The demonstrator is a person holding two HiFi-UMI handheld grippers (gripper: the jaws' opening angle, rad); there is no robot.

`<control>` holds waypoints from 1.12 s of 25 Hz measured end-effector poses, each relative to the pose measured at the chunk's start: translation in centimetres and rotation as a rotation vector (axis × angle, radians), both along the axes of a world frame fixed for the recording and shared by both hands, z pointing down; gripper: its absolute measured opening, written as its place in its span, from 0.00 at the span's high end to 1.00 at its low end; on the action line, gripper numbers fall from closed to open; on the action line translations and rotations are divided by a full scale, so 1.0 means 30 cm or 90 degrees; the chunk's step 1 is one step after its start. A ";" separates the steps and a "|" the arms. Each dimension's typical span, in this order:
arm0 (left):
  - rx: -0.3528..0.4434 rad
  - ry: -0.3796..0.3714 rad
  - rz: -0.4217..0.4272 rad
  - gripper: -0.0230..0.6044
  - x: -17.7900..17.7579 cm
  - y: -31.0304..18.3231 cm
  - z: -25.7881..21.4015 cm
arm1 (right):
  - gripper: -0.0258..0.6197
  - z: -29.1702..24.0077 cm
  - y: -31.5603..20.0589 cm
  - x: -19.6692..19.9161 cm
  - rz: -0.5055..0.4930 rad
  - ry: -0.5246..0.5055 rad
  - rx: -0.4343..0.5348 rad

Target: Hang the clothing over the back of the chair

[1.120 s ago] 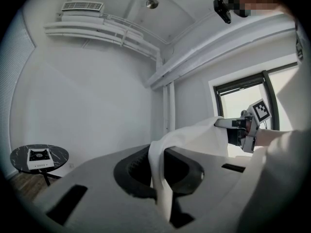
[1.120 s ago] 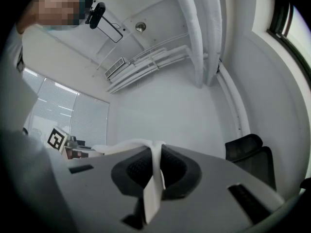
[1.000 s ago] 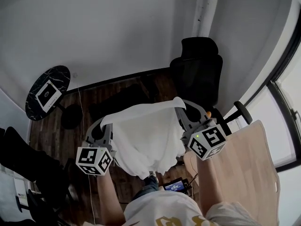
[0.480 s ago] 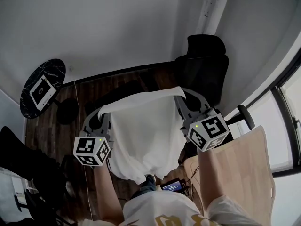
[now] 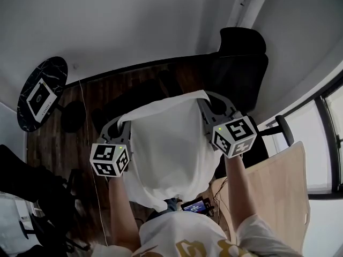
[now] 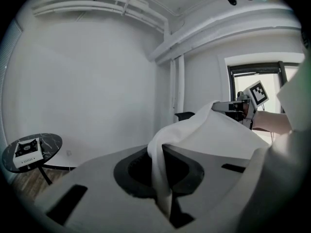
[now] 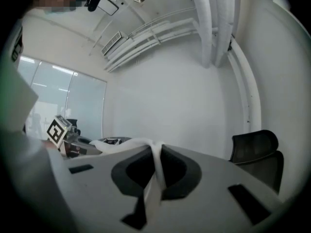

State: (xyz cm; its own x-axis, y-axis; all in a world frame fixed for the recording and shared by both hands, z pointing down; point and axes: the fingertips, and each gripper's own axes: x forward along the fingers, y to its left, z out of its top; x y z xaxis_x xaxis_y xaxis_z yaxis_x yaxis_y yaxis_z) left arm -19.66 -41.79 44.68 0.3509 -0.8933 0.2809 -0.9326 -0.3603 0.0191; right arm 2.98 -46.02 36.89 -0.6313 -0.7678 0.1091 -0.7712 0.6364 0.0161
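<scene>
Left gripper (image 5: 122, 126): clenched on the left top corner of the clothing (image 5: 169, 149).
Right gripper (image 5: 205, 99): clenched on the right top corner.
Clothing: white, spread in the air between both grippers, its lower part hanging toward the person.
Chair (image 5: 241, 63): black, far right by the wall; no clothing over its back.

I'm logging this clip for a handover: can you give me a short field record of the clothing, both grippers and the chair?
clothing: white clothing, spread in the air between both grippers
left gripper: jaws shut on one top corner
right gripper: jaws shut on the other top corner
chair: black office chair, ahead and to the right, back bare
task state: clothing not yet hung
other: round black table, far left
</scene>
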 end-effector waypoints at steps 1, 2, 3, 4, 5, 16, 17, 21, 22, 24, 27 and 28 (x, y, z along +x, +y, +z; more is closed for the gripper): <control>-0.010 -0.009 0.003 0.92 0.001 -0.011 0.027 | 0.94 0.029 -0.016 -0.007 -0.004 0.024 -0.002; -0.020 -0.018 0.006 0.92 0.001 -0.019 0.055 | 0.94 0.059 -0.030 -0.013 -0.010 0.051 -0.003; -0.029 -0.025 0.010 0.92 0.003 -0.024 0.082 | 0.94 0.086 -0.040 -0.017 -0.016 0.075 -0.005; -0.039 -0.029 0.013 0.92 0.005 -0.026 0.108 | 0.94 0.110 -0.048 -0.020 -0.023 0.096 -0.006; -0.047 -0.031 0.018 0.92 0.008 -0.028 0.133 | 0.94 0.133 -0.054 -0.021 -0.030 0.117 -0.006; -0.157 -0.078 0.088 0.92 0.073 -0.032 0.437 | 0.94 0.419 -0.085 -0.031 -0.091 0.286 -0.055; -0.166 -0.103 0.104 0.92 0.085 -0.028 0.464 | 0.94 0.434 -0.084 -0.031 -0.098 0.289 -0.067; -0.215 -0.182 0.177 0.92 0.142 0.016 0.572 | 0.93 0.475 -0.072 -0.039 -0.128 0.294 -0.106; -0.225 -0.197 0.191 0.92 0.154 0.025 0.594 | 0.94 0.485 -0.070 -0.039 -0.134 0.300 -0.114; -0.244 -0.231 0.220 0.92 0.174 0.040 0.638 | 0.93 0.510 -0.062 -0.043 -0.151 0.330 -0.125; -0.280 -0.272 0.269 0.92 0.206 0.076 0.707 | 0.93 0.549 -0.046 -0.067 -0.191 0.416 -0.120; -0.293 -0.280 0.284 0.92 0.217 0.091 0.727 | 0.93 0.564 -0.039 -0.075 -0.208 0.449 -0.115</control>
State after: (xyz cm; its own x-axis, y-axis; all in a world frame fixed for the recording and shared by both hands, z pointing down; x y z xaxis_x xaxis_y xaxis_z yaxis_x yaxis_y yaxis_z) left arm -13.17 -39.05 66.48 0.4205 -0.4530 0.7861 -0.6577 -0.7490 -0.0798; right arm 0.72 -47.17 53.80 -0.5562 -0.4884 0.6723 -0.3920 0.8676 0.3060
